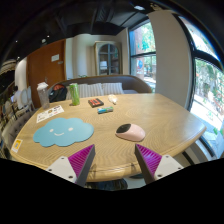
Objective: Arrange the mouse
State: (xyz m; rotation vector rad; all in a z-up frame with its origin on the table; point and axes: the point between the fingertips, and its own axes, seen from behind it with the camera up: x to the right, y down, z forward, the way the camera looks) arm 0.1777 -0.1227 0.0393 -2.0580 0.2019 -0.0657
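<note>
A pink mouse (130, 131) lies on the round wooden table (150, 108), just ahead of my right finger and a little right of the blue cloud-shaped mouse pad (62, 131). My gripper (114, 163) is open and empty, held above the table's near edge. Its purple pads (83, 162) stand wide apart with nothing between them. The mouse is beyond the fingertips, apart from them.
On the far side of the table stand a green bottle (74, 94), a white cup (43, 95), a small red box (96, 102) and a teal item (105, 110). Papers (48, 114) lie left. A sofa (105, 84) and windows are behind.
</note>
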